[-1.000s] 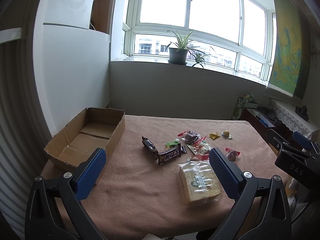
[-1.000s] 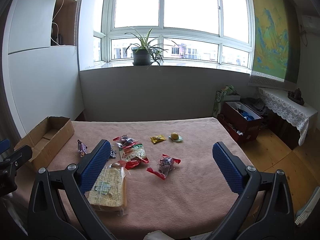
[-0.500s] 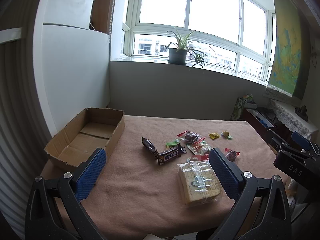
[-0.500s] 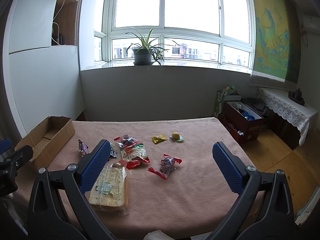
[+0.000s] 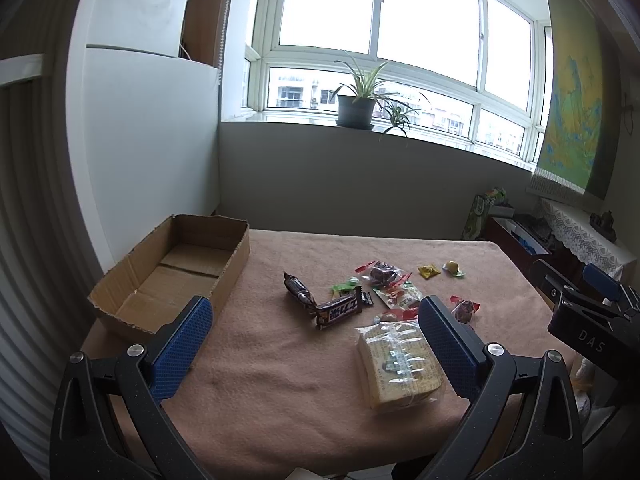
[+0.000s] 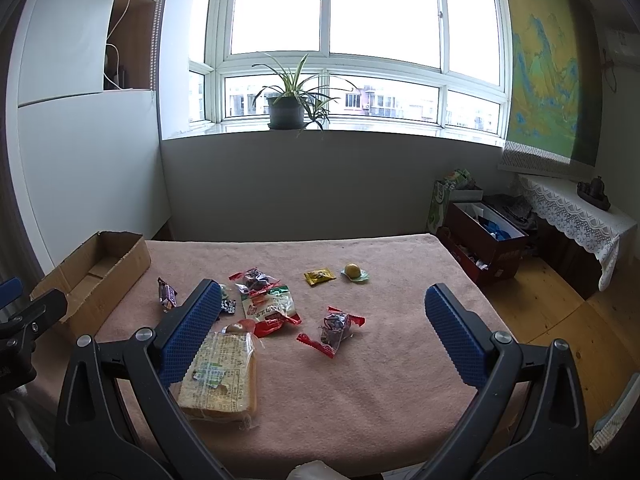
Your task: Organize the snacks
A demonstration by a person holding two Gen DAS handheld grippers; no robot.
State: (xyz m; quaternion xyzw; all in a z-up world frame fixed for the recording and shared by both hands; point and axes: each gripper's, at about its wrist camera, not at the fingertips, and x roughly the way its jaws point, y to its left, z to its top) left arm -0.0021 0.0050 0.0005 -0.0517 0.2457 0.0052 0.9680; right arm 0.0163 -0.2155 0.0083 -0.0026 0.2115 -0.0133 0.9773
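Left wrist view has my left gripper [image 5: 316, 344] spread wide and empty, hovering above the near edge of the table [image 5: 280, 408], and the right gripper [image 6: 324, 332] is just as wide and empty in its own view. Nothing is packed yet: the cardboard box [image 5: 176, 268] sits bare at the far left, and the snacks lie loose on the pink cloth, well apart from it.

Closest to me is the bagged cracker stack [image 5: 398, 364]. Its film looks slick and loose, so I judge that a pinch on the wrapper alone could slip or let it swing, and a hard squeeze could crack what is inside. The chocolate bar [image 5: 339, 310] touches the dark wrapped candy [image 5: 298, 290], so closing on one may drag the other. With both claws near the same cluster, they could also collide.

Only the left view shows the box floor, which is empty. The right view shows the red-wrapped sweet [image 6: 334, 330] clearly and the yellow packet [image 6: 319, 277] beside the round yellow candy [image 6: 354, 271] on its green wrapper.
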